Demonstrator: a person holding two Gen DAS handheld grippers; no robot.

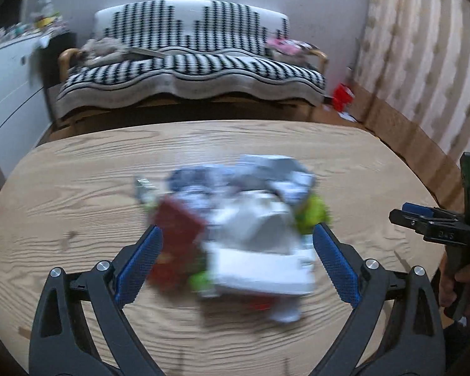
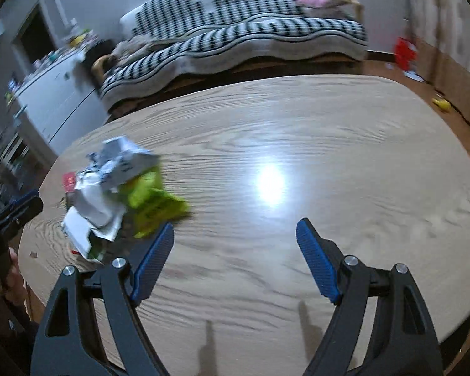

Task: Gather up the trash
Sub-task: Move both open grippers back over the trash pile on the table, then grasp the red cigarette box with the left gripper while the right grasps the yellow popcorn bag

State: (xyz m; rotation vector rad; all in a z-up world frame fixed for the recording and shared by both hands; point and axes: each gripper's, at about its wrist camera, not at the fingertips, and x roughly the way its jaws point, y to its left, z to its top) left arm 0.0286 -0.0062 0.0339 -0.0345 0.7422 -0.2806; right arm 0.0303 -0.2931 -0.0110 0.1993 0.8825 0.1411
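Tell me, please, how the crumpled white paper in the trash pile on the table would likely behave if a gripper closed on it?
The crumpled white paper looks thin and creased, so it would probably crush and flop rather than stay stiff. It seems light, so a push may slide it easily over the smooth wooden table. It lies against the green wrapper, which might get dragged along.

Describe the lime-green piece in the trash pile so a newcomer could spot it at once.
On the wooden table lies one heap of crumpled trash. The lime-green wrapper sticks out of the side nearest the right gripper, the only bright green among white papers and a red piece.
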